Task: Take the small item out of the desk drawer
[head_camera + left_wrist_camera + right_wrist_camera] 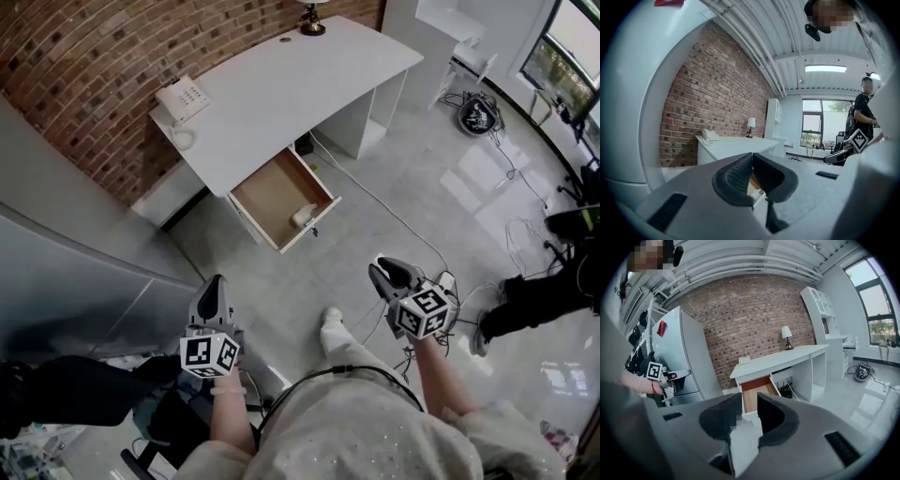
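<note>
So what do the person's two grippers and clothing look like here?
Both the left gripper and right gripper have grey bodies, dark curved jaws, and a white cube with black square markers. No cables show on them. The person wears a pale speckled top; a thin red band circles the left wrist.

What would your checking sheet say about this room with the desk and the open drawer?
Surface: white desk, top mostly bare.
Job's things: drawer pulled open; small pale item lies inside, near its front.
Clutter: telephone and lamp on the desk.
Grippers: left gripper jaws together, nothing between them; right gripper jaws apart, nothing between them; both held away from the drawer.
Cables: white cable runs across the floor from under the desk.
Surroundings: brick wall behind the desk; window at the right; another person stands nearby.
</note>
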